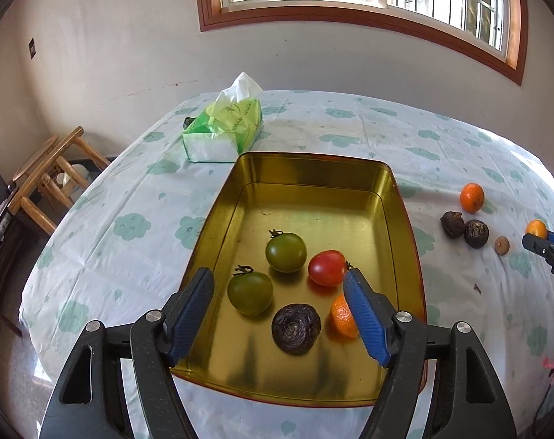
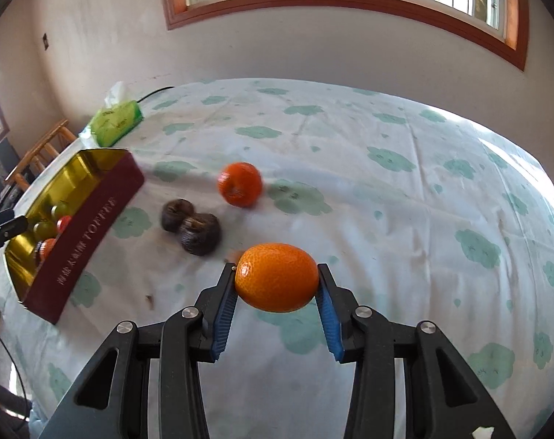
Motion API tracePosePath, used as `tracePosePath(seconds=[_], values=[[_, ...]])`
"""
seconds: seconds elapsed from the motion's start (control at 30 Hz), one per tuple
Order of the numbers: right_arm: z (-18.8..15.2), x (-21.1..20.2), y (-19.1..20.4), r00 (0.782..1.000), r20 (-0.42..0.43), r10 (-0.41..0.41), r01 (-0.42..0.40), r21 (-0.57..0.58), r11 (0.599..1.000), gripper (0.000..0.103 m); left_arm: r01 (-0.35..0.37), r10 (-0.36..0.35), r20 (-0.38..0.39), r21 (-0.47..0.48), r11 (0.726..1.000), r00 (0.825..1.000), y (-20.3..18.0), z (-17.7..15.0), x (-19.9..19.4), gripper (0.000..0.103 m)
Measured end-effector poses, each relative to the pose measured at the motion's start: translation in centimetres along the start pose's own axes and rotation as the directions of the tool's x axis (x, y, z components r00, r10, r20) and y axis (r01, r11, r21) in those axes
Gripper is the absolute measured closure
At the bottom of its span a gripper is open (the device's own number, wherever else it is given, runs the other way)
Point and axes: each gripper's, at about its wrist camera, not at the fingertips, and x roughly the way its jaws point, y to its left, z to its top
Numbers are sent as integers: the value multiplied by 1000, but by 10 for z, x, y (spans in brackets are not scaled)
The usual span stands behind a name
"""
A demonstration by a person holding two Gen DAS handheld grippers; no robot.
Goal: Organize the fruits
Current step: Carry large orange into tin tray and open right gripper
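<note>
A gold tin tray (image 1: 313,172) holds two green tomatoes (image 1: 286,251), a red tomato (image 1: 326,267), a dark wrinkled fruit (image 1: 296,327) and an orange (image 1: 341,316). My left gripper (image 1: 278,281) is open and empty above the tray's near end. My right gripper (image 2: 277,270) is shut on a small oval orange (image 2: 277,277), held just above the tablecloth. On the cloth lie another orange (image 2: 239,184) and two dark wrinkled fruits (image 2: 190,227). The tray (image 2: 90,219) stands at the left in the right wrist view.
A green tissue pack (image 1: 223,128) lies behind the tray. A small brown nut-like piece (image 1: 502,246) lies by the dark fruits. A wooden chair (image 1: 46,179) stands left of the table. The table has a cloud-print cloth (image 2: 386,168).
</note>
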Motion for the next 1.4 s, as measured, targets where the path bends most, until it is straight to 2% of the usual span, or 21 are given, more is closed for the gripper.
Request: tracePosePath(seconds=[0.13, 0.27, 0.4, 0.53, 0.87, 1.13, 1.23, 1.3, 1.4], values=[[21, 4, 59, 992, 18, 126, -123, -95, 988, 64, -32, 32, 0, -35, 999, 999, 15, -6, -7, 28], [37, 18, 113, 975, -10, 224, -222, -165, 961, 64, -51, 51, -13, -73, 996, 999, 28, -11, -12, 27], [45, 36, 158, 969, -53, 241, -246, -247, 937, 64, -77, 75, -33, -85, 993, 997, 36, -15, -14, 28], [48, 54, 185, 966, -92, 240, -257, -291, 922, 64, -93, 90, -36, -92, 991, 995, 42, -19, -13, 28], [46, 82, 202, 969, -144, 200, -237, -316, 919, 63, -95, 92, -36, -79, 992, 995, 42, -18, -11, 28], [39, 84, 210, 973, -135, 187, -224, -349, 910, 62, -89, 86, -36, -77, 993, 996, 42, -17, -11, 28], [40, 83, 207, 971, -132, 200, -234, -334, 913, 60, -82, 79, -39, -75, 994, 996, 41, -16, -11, 28], [42, 79, 205, 970, -124, 210, -240, -325, 915, 54, -83, 80, -43, -77, 994, 996, 40, -16, -12, 28], [45, 66, 197, 964, -100, 246, -265, -291, 919, 52, -69, 66, -50, -75, 995, 997, 38, -14, -14, 28]])
